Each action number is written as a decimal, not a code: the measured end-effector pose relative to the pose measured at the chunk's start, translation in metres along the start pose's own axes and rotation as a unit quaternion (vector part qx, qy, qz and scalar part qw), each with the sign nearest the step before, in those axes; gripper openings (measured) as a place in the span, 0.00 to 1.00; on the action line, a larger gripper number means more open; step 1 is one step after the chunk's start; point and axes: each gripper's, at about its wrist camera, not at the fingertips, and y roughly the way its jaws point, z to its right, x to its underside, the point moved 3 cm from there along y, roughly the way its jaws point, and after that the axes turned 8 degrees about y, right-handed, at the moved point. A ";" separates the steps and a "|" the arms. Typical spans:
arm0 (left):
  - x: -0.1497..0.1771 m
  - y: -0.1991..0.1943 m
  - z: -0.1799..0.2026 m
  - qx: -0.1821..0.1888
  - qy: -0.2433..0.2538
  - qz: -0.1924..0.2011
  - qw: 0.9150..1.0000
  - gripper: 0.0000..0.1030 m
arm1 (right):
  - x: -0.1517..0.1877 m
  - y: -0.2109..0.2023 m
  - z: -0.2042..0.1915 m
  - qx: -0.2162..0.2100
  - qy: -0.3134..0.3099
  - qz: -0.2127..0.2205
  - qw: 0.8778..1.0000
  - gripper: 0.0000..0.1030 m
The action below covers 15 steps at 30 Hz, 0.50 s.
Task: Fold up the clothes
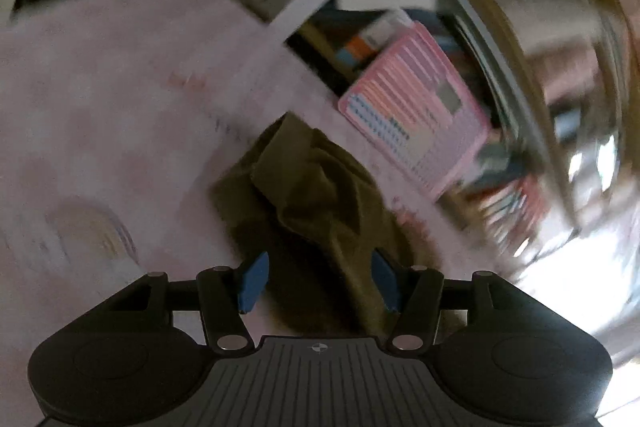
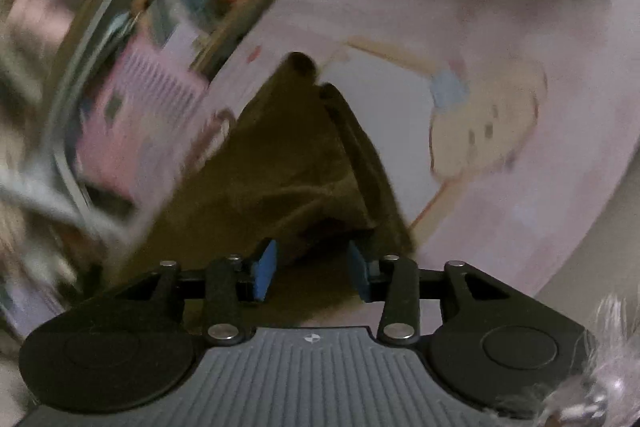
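- The olive garment (image 1: 320, 203) lies bunched on a pale pink sheet (image 1: 120, 87) printed with faint cartoon figures; I cannot tell whether a bed or a table is under it.
- In my left view its long axis runs from between my fingers up and slightly left, ending in a folded corner toward the sheet's far edge.
- In my right view it narrows from a wide part at my fingers to a rolled tip (image 2: 300, 63) pointing away from me.
- My left claw (image 1: 318, 281) stands about half open, blue pads either side of the cloth, not pressing it.
- My right claw (image 2: 312, 269) is parted less widely; cloth lies between the pads, which do not pinch it.
- A pink chart (image 1: 416, 107) stands past the sheet's edge; its print is too blurred to read.
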 end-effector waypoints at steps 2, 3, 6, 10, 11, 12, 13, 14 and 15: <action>0.000 0.003 -0.006 0.018 -0.058 -0.002 0.998 0.55 | -0.004 0.006 0.005 -0.018 0.058 -0.004 0.998 0.37; 0.000 0.005 -0.006 0.023 -0.073 -0.002 0.997 0.55 | -0.005 0.009 0.006 -0.024 0.079 -0.005 0.997 0.37; 0.000 0.011 -0.006 0.041 -0.119 -0.002 0.992 0.55 | -0.010 0.017 0.005 -0.033 0.114 -0.004 0.993 0.39; -0.002 0.025 -0.005 0.034 -0.162 -0.013 0.986 0.55 | -0.013 0.029 0.009 -0.023 0.144 -0.013 0.989 0.39; -0.004 0.029 -0.005 0.030 -0.168 -0.015 0.985 0.55 | -0.014 0.032 0.011 -0.020 0.153 -0.016 0.988 0.38; -0.006 0.034 -0.006 0.026 -0.173 -0.016 0.985 0.55 | -0.014 0.035 0.013 -0.018 0.163 -0.017 0.986 0.38; -0.008 0.038 -0.008 0.018 -0.180 -0.017 0.983 0.55 | -0.015 0.038 0.015 -0.018 0.172 -0.019 0.985 0.37; -0.010 0.043 -0.010 0.008 -0.188 -0.018 0.982 0.55 | -0.016 0.041 0.017 -0.016 0.178 -0.020 0.984 0.36; -0.012 0.048 -0.013 -0.002 -0.197 -0.018 0.980 0.53 | -0.017 0.044 0.019 -0.014 0.183 -0.022 0.983 0.35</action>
